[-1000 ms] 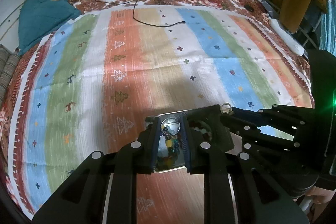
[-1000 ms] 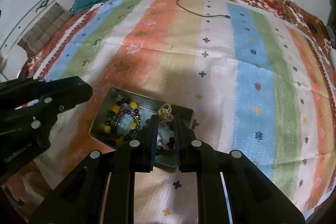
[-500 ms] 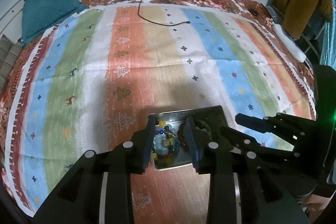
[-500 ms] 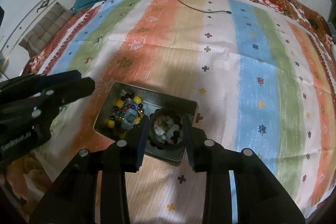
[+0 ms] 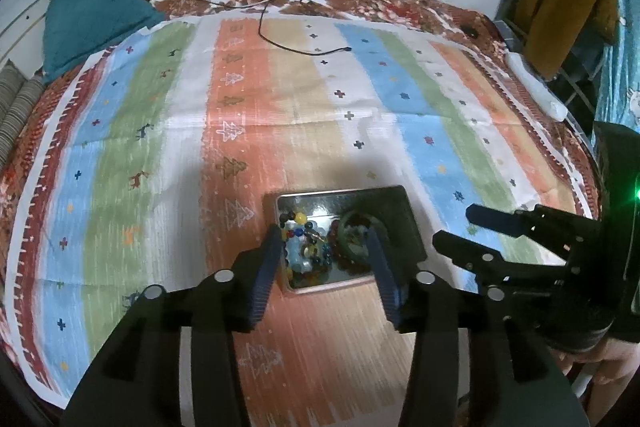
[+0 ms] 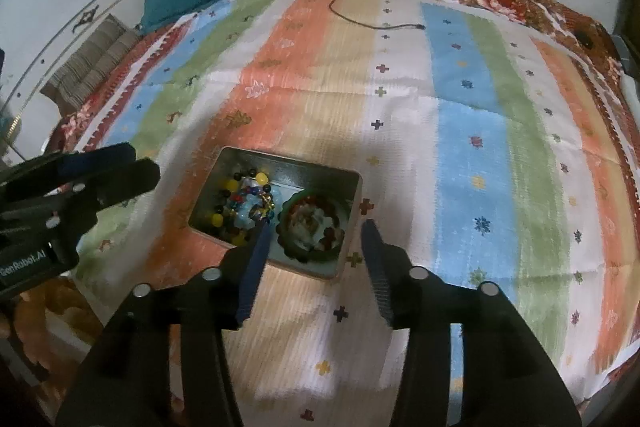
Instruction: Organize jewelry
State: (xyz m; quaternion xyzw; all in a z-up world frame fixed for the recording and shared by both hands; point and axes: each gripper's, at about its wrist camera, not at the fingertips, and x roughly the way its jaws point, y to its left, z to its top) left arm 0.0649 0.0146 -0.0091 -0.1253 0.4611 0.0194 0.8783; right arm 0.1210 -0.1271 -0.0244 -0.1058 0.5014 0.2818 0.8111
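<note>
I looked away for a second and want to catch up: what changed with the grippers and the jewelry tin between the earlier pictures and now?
Both grippers let go and drew back. The left gripper and right gripper, nearly shut a second ago with small pieces between their fingers, have just been opening; nothing is between them now. The gold piece the right one held lies among the beads. The tin, green bangle and striped cloth stayed put.
</note>
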